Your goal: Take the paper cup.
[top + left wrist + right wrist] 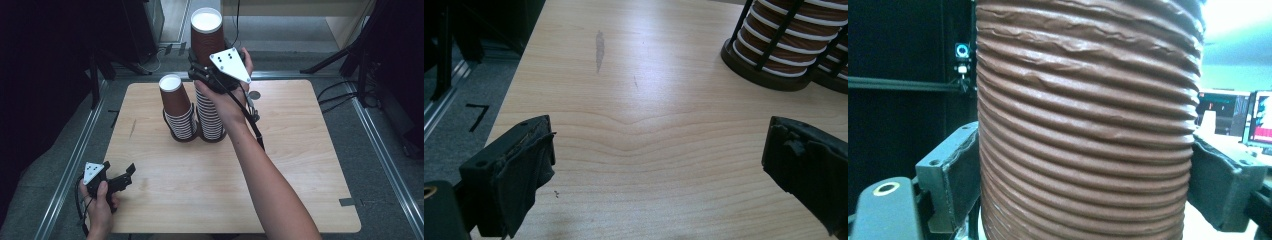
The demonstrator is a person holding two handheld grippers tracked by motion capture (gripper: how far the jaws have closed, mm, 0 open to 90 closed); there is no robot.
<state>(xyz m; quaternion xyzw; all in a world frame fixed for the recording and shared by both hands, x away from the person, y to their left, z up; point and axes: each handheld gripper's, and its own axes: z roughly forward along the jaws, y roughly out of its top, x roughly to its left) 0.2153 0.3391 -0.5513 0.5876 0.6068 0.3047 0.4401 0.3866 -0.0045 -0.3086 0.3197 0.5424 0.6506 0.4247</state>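
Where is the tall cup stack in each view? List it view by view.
High view: tall stack at upper centre, right gripper clamped on its top cup.
Left gripper view: its base at the right edge, near the top.
Right gripper view: the top cup's ribbed wall between the jaws.
Landmark: short stack, beside it in the high and left gripper views.

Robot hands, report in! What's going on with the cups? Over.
Right gripper shut on top cup of tall stack. Left gripper open, idle at table corner. Short stack close alongside, nothing else in the way.
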